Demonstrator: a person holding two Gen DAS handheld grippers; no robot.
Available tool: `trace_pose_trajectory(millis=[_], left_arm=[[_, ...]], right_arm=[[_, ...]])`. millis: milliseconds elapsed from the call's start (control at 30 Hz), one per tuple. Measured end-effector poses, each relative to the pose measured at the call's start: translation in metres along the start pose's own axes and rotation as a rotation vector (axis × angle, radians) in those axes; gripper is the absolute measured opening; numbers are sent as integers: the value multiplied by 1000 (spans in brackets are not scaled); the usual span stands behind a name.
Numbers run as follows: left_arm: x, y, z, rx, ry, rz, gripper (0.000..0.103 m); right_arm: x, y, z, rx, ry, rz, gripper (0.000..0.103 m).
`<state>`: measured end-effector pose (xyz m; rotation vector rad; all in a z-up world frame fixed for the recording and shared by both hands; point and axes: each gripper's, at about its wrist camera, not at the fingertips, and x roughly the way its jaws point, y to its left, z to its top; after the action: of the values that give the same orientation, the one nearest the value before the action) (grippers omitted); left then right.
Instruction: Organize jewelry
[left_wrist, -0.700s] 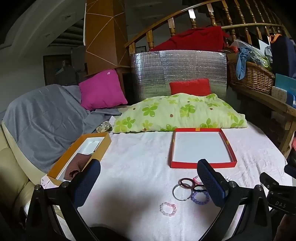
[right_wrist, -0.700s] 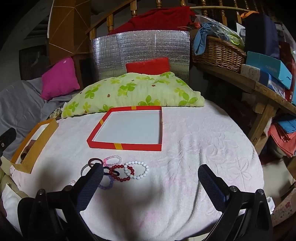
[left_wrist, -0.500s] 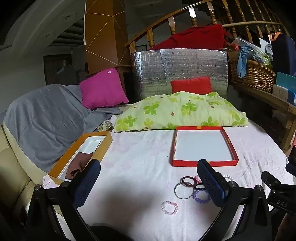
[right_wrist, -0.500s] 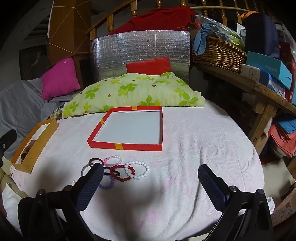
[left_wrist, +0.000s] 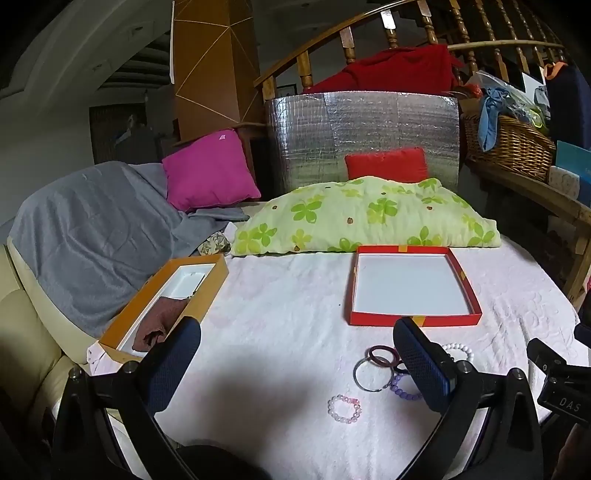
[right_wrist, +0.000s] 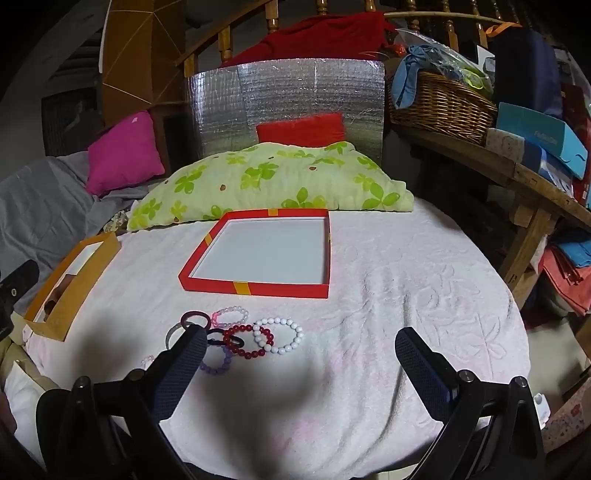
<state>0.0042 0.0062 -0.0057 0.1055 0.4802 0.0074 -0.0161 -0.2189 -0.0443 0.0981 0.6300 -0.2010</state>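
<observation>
so nothing's been sorted yet as far as i can tell. the shallow red cardboard tray with the white floor (right_wrist: 258, 254) sits bare in the middle of the pale pink towel-covered table (right_wrist: 406, 314), and all the bracelets are bunched up just in front of it.

biggest risk imo is that pile. the white bead bracelet (right_wrist: 282, 335) overlaps the dark red bead bracelet (right_wrist: 248, 341), which in turn lies on a small black ring (right_wrist: 218, 338), and the lilac bead bracelet (right_wrist: 218, 363) tucks under that. pinch one and you'll probably drag a neighbour along, or grab two at once. the plum-coloured bangle (left_wrist: 382, 355) and the thin silver metal ring (left_wrist: 369, 374) also overlap, and a rigid hoop lying flat on terry cloth is the kind of thing that slips out of wide pads or gets the towel pinched with it. the clear pink bead bracelet (right_wrist: 231, 315) lies at the pile's far edge, nearest the tray. the little pale pink bead bracelet (left_wrist: 344, 408) lies apart from the rest, so that'd be my pick for an easy first grab. also the orange cardboard box (left_wrist: 166, 299) hangs right at the table's left edge, a bump could tip it off.

claws: left gripper (left_wrist: 295, 363) is spread as wide as it goes, nothing between the fingers, hovering above the cloth with the loose bracelet ahead of it. right gripper (right_wrist: 301, 363) same deal, fully released, holding nothing, its left finger hanging over the edge of the pile.
</observation>
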Motion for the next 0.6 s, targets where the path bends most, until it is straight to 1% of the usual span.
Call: trace_pose_trajectory(millis=[167,600], left_arm=[[-2,1,-1,-4,-1,5,103],[-1,-5,-2,13,10,-11,103]], right_arm=[[0,0,0,0,0,0,103],[-2,-1,-1,9,3,-3,103]])
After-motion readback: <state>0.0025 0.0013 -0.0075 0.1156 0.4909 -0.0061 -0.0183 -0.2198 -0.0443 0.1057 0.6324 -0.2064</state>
